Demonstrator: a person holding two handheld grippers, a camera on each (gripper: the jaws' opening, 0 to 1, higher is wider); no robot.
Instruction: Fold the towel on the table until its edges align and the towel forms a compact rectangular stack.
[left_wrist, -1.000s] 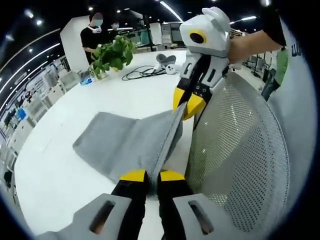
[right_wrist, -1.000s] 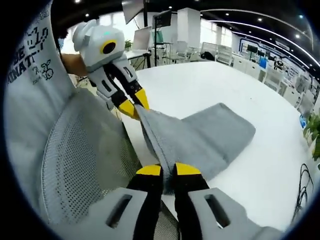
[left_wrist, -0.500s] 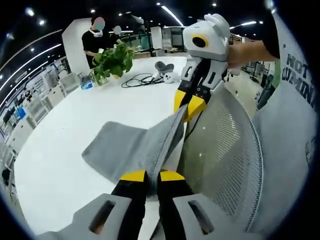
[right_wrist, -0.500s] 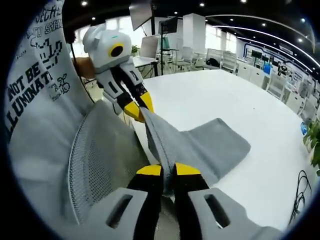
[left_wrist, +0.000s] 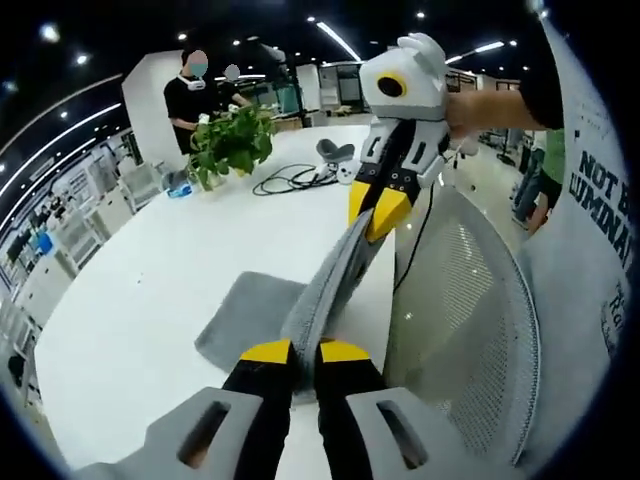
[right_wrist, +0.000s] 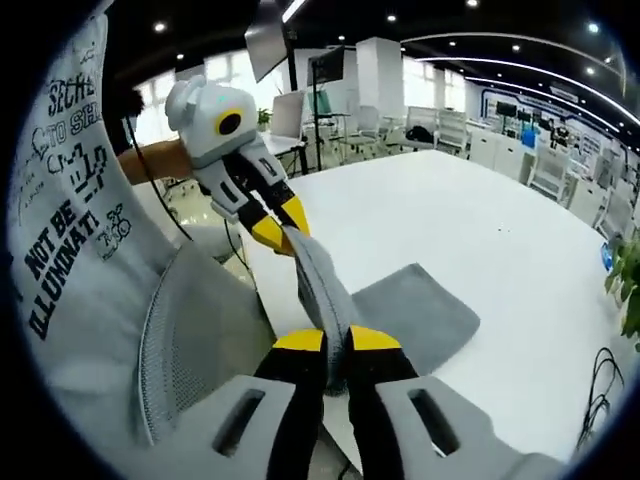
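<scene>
Towel (left_wrist: 262, 318): grey, near edge lifted off white surface (left_wrist: 150, 290), rest trailing on it | left claw (left_wrist: 293, 352), right claw (right_wrist: 336, 341): each clenched on one corner, edge stretched taut for an even fold | mesh chair (left_wrist: 470, 320): beside.

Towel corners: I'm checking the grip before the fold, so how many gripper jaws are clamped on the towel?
2. The left gripper pinches one end of the towel's raised edge, the right gripper the other end; the rest lies on the table.
</scene>
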